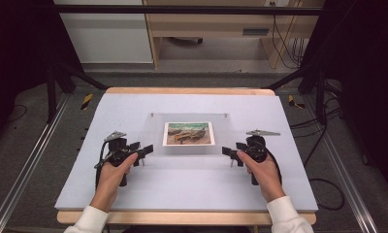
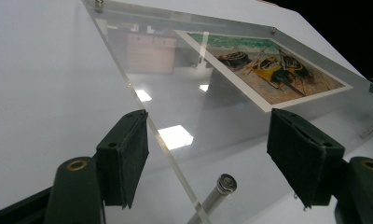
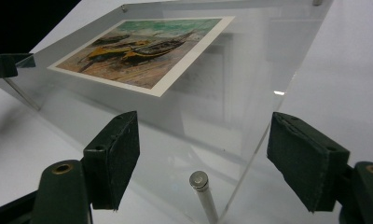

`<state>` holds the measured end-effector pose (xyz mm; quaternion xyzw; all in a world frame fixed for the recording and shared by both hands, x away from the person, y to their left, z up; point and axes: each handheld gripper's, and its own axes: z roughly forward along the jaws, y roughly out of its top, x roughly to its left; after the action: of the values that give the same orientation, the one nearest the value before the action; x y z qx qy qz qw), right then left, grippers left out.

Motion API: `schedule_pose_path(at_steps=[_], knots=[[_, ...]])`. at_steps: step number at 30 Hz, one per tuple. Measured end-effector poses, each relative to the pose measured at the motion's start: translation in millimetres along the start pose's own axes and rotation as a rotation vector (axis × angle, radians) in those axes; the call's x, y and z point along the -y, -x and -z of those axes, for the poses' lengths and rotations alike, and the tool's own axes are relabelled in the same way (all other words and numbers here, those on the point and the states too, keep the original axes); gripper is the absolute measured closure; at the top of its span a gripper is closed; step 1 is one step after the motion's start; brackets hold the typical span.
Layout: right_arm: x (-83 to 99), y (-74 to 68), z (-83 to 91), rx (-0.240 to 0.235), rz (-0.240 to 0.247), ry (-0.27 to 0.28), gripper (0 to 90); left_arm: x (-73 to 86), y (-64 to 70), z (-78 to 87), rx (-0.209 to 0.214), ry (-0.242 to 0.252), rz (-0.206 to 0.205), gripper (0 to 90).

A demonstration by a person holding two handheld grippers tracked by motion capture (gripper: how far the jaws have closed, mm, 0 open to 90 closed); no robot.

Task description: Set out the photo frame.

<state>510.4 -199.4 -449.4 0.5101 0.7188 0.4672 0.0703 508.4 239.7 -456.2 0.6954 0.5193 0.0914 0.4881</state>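
The clear acrylic frame (image 1: 189, 133) lies flat near the middle of the tabletop (image 1: 134, 189), w/ a boat picture (image 1: 188, 133) in its centre. It stands on small metal posts at the corners; one post (image 2: 220, 187) is seen under the near corner in the left gripper view, another post (image 3: 202, 189) in the right gripper view.

The left gripper (image 1: 144, 152) is at the frame's near-left corner, jaws released and wide apart; in its own view the corner edge of the frame runs between the two jaws, not pinched. The right gripper (image 1: 227, 151) is at the near-right corner, jaws also spread, the corner between them w/o contact. Each gripper is held by a hand: left hand (image 1: 110, 177), right hand (image 1: 265, 174). Both grippers are well apart from each other, one at each side.
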Motion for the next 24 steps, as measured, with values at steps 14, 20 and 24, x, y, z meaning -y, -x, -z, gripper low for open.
schedule_pose_path(at_steps=[14, 20, 24], knots=[[0.7, 0.6, -0.7, -0.010, -0.041, -0.010, 23.9, 0.3, 1.7, -0.1, 0.004, -0.008, 0.006, 25.6], [0.9, 0.4, -0.7, -0.016, -0.058, -0.019, 23.1, 0.8, 0.5, -1.1, 0.015, -0.013, 0.023, 23.9], [1.2, 0.8, -1.1, -0.020, -0.061, -0.019, 22.5, 0.9, 0.3, -1.2, 0.017, -0.013, 0.023, 23.8]])
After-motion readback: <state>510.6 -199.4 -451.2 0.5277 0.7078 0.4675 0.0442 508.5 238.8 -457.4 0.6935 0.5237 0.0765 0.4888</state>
